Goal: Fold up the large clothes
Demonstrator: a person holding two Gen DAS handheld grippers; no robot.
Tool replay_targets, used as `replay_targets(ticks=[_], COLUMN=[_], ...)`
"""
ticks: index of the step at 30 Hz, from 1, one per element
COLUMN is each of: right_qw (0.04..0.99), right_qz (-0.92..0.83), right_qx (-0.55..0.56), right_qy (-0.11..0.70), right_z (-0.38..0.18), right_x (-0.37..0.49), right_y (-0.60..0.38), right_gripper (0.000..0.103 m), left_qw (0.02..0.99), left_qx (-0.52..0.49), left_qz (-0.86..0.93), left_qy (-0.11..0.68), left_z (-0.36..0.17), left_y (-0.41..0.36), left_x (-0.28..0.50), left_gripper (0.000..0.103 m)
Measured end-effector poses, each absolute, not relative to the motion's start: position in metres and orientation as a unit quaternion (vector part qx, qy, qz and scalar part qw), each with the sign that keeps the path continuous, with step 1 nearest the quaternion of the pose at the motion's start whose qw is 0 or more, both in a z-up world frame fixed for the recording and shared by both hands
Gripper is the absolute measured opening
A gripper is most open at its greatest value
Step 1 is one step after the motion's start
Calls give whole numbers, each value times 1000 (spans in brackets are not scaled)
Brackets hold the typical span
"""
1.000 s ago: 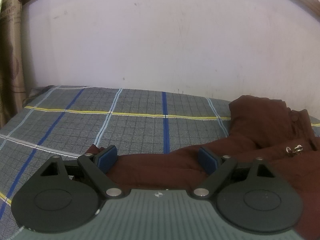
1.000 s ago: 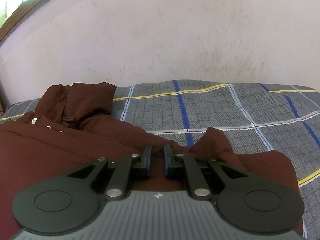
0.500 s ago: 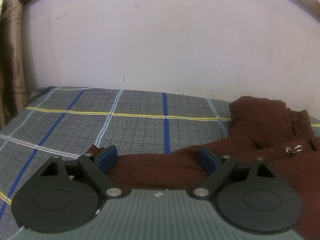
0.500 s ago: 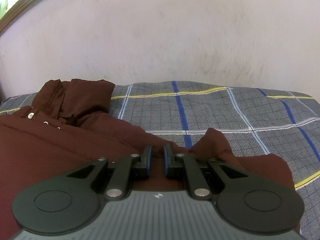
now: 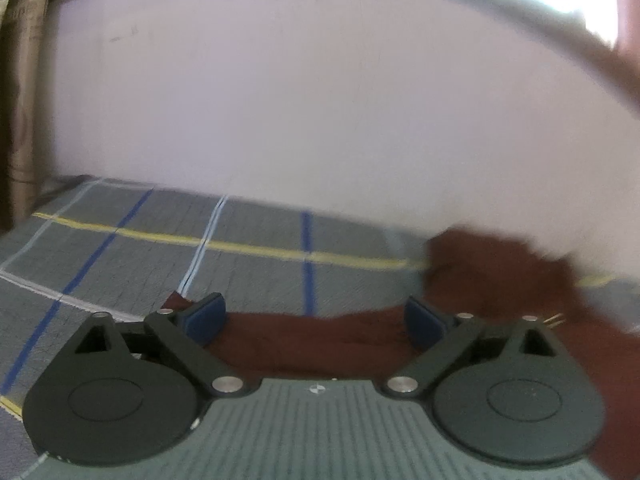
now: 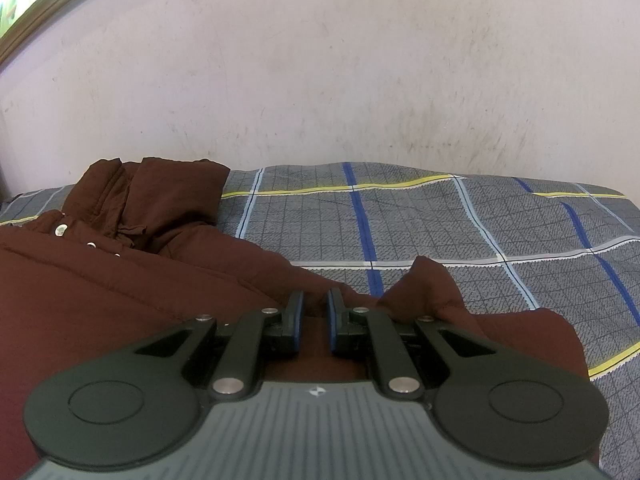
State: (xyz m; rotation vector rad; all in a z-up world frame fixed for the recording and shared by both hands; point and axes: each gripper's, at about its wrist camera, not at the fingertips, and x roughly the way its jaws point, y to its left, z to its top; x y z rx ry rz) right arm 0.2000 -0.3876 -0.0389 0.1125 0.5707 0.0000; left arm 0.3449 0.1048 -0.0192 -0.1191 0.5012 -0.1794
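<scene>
A dark brown-red jacket [image 6: 120, 288] lies spread on the checked bedspread [image 6: 440, 224], its collar and snap buttons at the far left. My right gripper [image 6: 314, 306] is shut on a fold of the jacket near its sleeve, and the cloth bunches up into a peak just right of the fingers. In the blurred left wrist view the jacket's other sleeve [image 5: 320, 340] lies flat under and between the jaws of my left gripper [image 5: 312, 312]. Those jaws are opening wide, and the blue pads [image 5: 204, 314] do not press on the cloth.
A pale, scuffed wall [image 6: 320, 80] rises right behind the bed. A patterned curtain [image 5: 20, 100] and a wooden window frame stand at the far left of the left wrist view. Bare bedspread [image 5: 240, 272] stretches to the left of the sleeve.
The left gripper has lifted and tilted, its view now blurred, and its jaws stand wider over the sleeve. The right gripper and the cloth it holds have stayed put.
</scene>
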Motion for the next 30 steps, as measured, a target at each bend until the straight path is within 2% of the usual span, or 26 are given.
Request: replay_targets(ticks=[3, 5, 9, 16, 19, 23, 26, 27, 29, 30], right_qw=[958, 958, 958, 960, 960, 962, 962, 963, 963, 963], right_qz=[-1, -1, 0, -3, -6, -10, -12, -12, -14, -16], right_qx=[53, 54, 55, 52, 47, 42, 38, 38, 36, 34], right_qy=[281, 282, 281, 277, 274, 271, 269, 268, 267, 265], right_z=[-39, -39, -38, -37, -37, -36, -36, -36, -36, -36], right_x=[200, 200, 200, 199, 198, 197, 196, 196, 195, 195], right_y=[-388, -388, -389, -387, -386, -386, -385, -385, -385, -384], right_gripper=[10, 10, 10, 11, 12, 12, 12, 12, 13, 13], left_qw=[966, 964, 951, 869, 846, 835, 839, 840, 845, 852], left_qx=[-66, -81, -117, -292, -335, -340, -349, -349, -347, -332], left_qz=[-103, -111, -114, -124, -141, -156, -172, -170, -164, -152], left_qy=[227, 226, 263, 380, 390, 404, 381, 379, 372, 376], left_z=[9, 28, 41, -12, -34, -51, -58, -59, -60, -60], left_y=[124, 142, 186, 261, 264, 252, 240, 236, 225, 221], left_x=[319, 297, 250, 198, 193, 212, 227, 233, 244, 247], left_gripper=[96, 103, 103, 103, 103, 102, 102, 100, 80, 53])
